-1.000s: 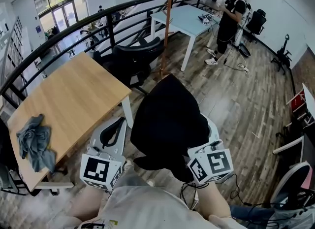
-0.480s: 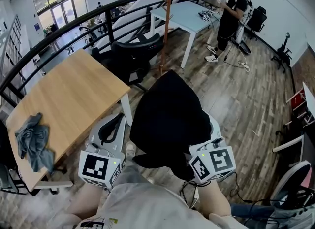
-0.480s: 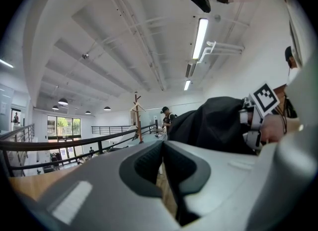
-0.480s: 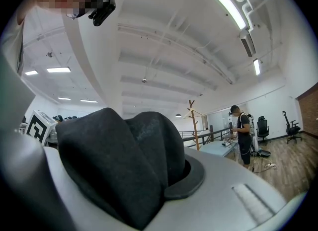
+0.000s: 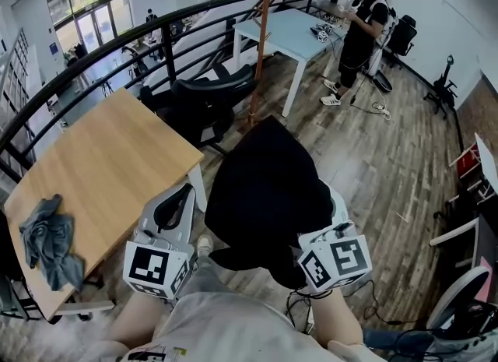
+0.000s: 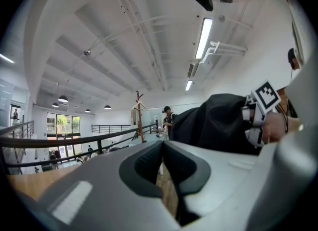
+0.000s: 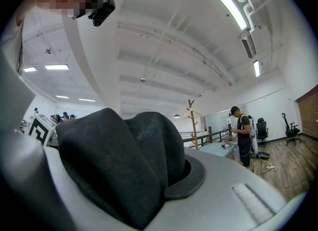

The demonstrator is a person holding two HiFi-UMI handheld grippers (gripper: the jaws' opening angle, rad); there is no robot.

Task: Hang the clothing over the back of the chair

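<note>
The wooden tabletop [image 5: 101,166] and its grey cloth [image 5: 47,240] have slid leftward in the head view as both grippers are carried along. One black garment [image 5: 268,189] is held up in front of the body. One dark chair [image 5: 204,92] lies ahead and slightly left, nearer the left gripper [image 5: 180,197]. In the left gripper view, the fingers [image 6: 144,161] are seen closed together with nothing between them. In the right gripper view, the right gripper [image 7: 154,170] is seen clamped on the garment.

Matt black cloth garment [image 5: 264,189], smooth wooden tabletop [image 5: 101,166]
</note>
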